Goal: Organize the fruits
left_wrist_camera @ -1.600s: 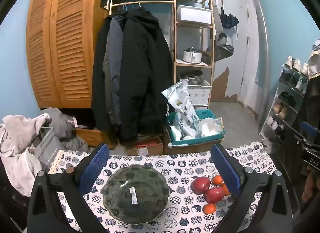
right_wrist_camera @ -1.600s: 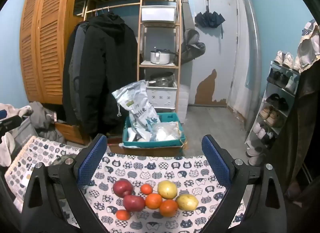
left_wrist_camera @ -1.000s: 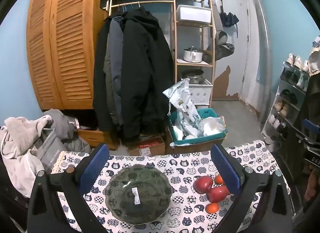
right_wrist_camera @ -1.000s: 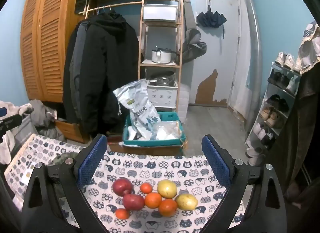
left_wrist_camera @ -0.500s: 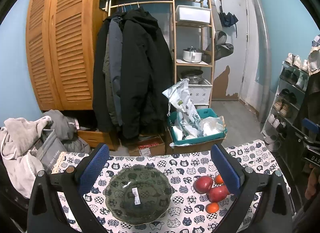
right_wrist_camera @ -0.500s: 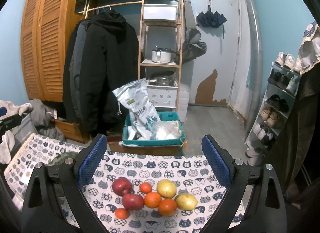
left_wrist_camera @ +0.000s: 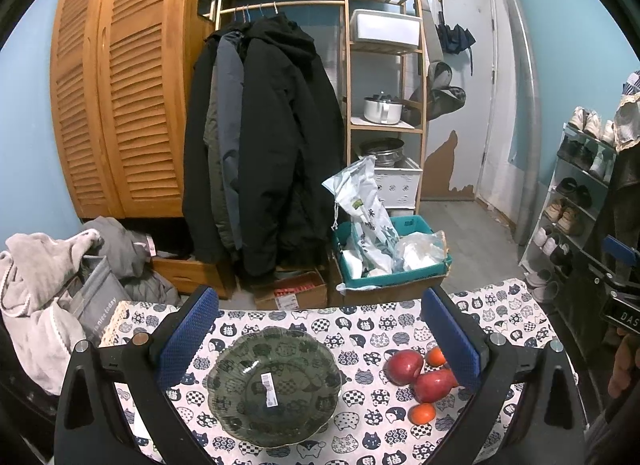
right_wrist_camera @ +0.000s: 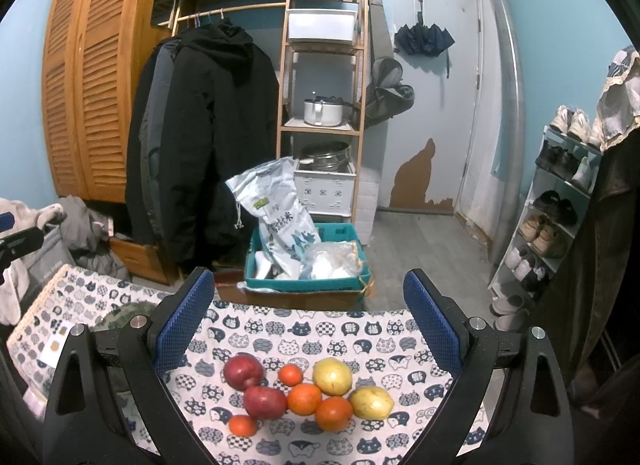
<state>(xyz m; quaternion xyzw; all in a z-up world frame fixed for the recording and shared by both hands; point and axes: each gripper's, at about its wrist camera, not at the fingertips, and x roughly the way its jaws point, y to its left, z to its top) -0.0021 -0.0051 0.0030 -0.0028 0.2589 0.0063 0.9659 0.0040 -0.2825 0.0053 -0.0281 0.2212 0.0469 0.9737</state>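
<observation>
A dark green glass bowl [left_wrist_camera: 274, 385] with a white sticker inside sits empty on the cat-print tablecloth [left_wrist_camera: 360, 329], between the fingers of my left gripper [left_wrist_camera: 318, 339], which is open. Right of the bowl lie two red apples [left_wrist_camera: 403, 361] and small oranges [left_wrist_camera: 422, 413]. In the right wrist view the fruit cluster lies between the fingers of my open right gripper [right_wrist_camera: 308, 321]: two red apples [right_wrist_camera: 244, 372], several oranges [right_wrist_camera: 305, 399] and two yellow fruits [right_wrist_camera: 332, 376]. The bowl's rim [right_wrist_camera: 120, 315] shows behind the left finger.
The table's far edge faces a teal crate [right_wrist_camera: 304, 265] with bags on a cardboard box, a rack of dark coats [left_wrist_camera: 272, 145], a wooden shelf and a louvred wardrobe. Clothes are piled at the left [left_wrist_camera: 40, 285]. A shoe rack [right_wrist_camera: 556, 201] stands at the right.
Both views shifted only slightly; the left camera drifted a little, so the bowl and apples sit marginally differently. Nothing was grasped or moved on the table.
</observation>
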